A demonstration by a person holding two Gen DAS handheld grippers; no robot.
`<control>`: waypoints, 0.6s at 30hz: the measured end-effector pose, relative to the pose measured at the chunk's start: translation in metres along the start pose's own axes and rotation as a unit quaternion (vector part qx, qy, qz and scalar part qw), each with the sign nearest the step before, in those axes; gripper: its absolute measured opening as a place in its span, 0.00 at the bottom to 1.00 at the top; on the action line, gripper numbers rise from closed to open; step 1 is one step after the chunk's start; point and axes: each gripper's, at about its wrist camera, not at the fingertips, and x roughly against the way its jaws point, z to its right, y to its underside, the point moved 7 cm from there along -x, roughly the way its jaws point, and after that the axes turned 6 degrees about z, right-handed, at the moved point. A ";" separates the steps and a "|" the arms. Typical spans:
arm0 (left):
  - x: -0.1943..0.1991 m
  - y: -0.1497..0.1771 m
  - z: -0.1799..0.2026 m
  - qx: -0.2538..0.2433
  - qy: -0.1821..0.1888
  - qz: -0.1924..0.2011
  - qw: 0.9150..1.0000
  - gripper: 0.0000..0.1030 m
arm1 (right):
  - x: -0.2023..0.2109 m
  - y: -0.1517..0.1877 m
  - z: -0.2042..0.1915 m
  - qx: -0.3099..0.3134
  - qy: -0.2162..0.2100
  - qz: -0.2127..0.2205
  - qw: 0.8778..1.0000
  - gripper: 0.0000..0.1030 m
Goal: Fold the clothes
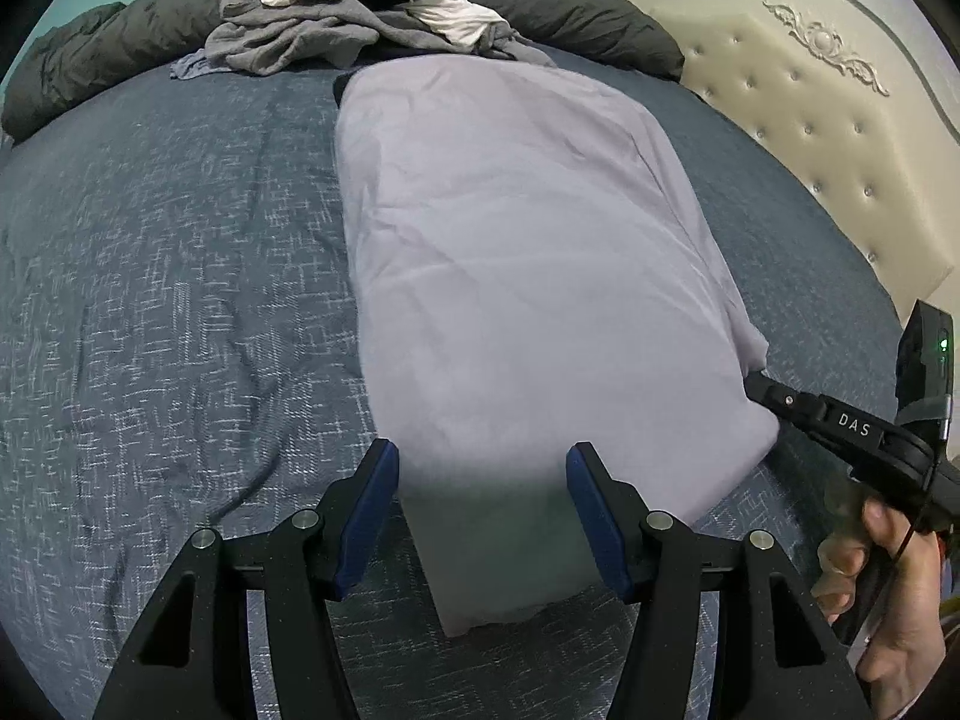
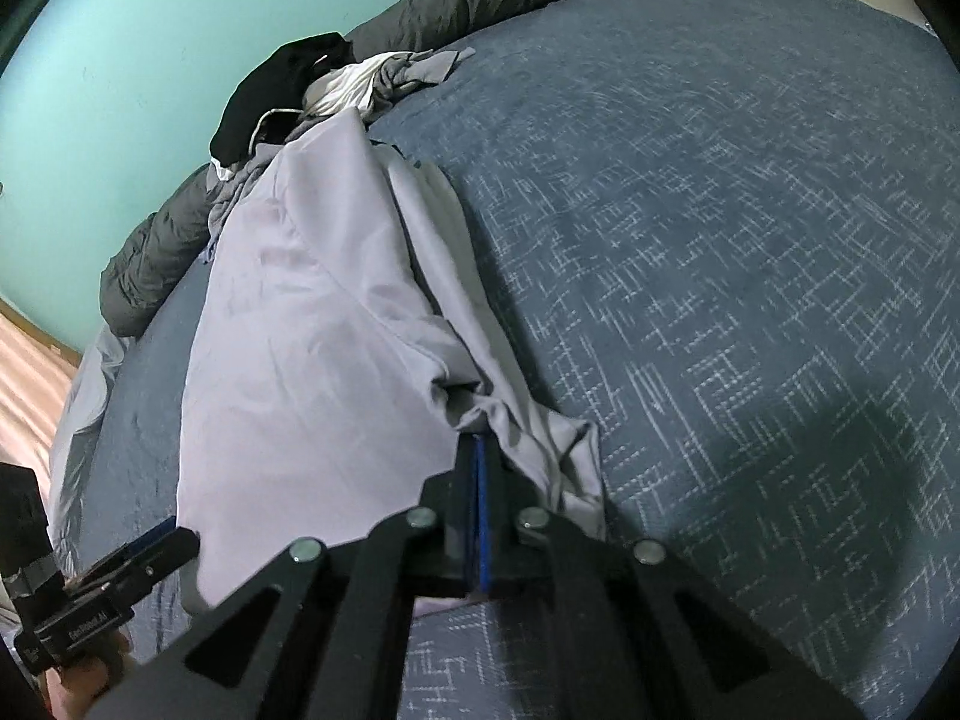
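A: Where's the lilac shirt (image 1: 528,276)?
B: Spread lengthwise on the blue bedspread (image 1: 168,276), its far end by the pile of clothes (image 1: 360,18).
A: And the right gripper (image 2: 480,450)?
B: Clamped tight on the shirt's bunched side edge.
A: The left gripper (image 1: 483,480)?
B: Jaws apart, astride the near end, pads not touching the cloth
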 end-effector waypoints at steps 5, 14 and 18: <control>0.001 -0.002 -0.005 0.008 0.006 0.006 1.000 0.61 | 0.031 -0.024 -0.021 0.024 -0.014 0.066 0.997 0.00; -0.001 -0.007 -0.005 0.014 0.023 0.016 0.999 0.61 | 0.001 -0.006 -0.015 0.048 0.011 0.010 0.999 0.00; 0.006 -0.016 -0.014 0.021 0.025 0.034 0.999 0.61 | 0.001 -0.003 -0.012 0.055 0.023 0.004 0.998 0.00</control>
